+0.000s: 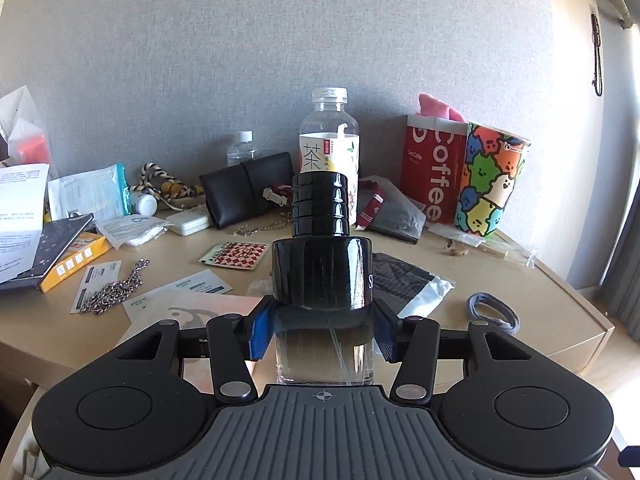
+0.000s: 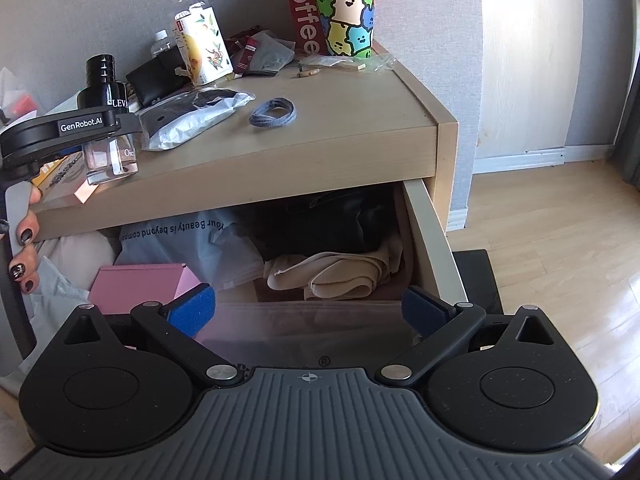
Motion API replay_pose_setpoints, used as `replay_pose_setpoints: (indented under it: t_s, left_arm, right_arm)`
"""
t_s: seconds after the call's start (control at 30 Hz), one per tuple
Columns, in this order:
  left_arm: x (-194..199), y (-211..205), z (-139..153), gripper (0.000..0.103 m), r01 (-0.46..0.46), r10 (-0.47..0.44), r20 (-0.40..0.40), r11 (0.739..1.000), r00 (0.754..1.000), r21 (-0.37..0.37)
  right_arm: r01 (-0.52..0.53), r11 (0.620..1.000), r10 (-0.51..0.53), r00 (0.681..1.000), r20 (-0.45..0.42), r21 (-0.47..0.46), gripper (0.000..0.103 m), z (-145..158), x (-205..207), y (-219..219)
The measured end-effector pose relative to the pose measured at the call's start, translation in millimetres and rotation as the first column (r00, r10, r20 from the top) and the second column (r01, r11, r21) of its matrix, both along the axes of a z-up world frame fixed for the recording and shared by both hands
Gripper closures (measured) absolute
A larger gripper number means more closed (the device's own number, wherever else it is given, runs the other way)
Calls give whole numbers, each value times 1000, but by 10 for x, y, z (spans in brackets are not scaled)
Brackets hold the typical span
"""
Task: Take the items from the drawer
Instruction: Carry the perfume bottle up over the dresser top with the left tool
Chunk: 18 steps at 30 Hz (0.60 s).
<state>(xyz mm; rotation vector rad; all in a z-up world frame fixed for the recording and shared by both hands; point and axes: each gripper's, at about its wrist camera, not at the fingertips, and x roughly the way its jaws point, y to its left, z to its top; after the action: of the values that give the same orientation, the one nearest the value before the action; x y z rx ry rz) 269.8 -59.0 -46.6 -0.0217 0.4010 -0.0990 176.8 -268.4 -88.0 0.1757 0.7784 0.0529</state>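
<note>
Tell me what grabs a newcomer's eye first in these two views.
The dark perfume bottle clamped upright in the left gripper fills the middle of the left wrist view, held at the front of the cluttered wooden tabletop. Behind it to the right stands a bright cartoon-printed cup. In the right wrist view, the open right gripper hovers over the open drawer stuffed with fabric and a pink box.

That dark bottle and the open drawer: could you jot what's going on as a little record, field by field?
Left gripper: shut on the perfume bottle
Bottle position: upright, at the desktop's front edge
Right gripper: open, holding nothing, over the drawer
Drawer: pulled open
Drawer contents: pink box, beige cloth, printed plastic bag, dark fabric behind
Desktop: cluttered
</note>
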Motion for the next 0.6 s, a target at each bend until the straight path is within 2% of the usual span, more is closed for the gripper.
replay_pose_setpoints:
  t_s: [0.27,0.6]
  left_arm:
    - [32,-53,-64,53,-6,4,55,999,998,34]
    - [146,-71,-113,53,-33,30,100,999,995,23]
  right_arm:
    - [4,1000,-4,1000,-3,-7,0,-11,5,12]
    - [16,1000,-16,1000,6,-6,0,-14,4,-1]
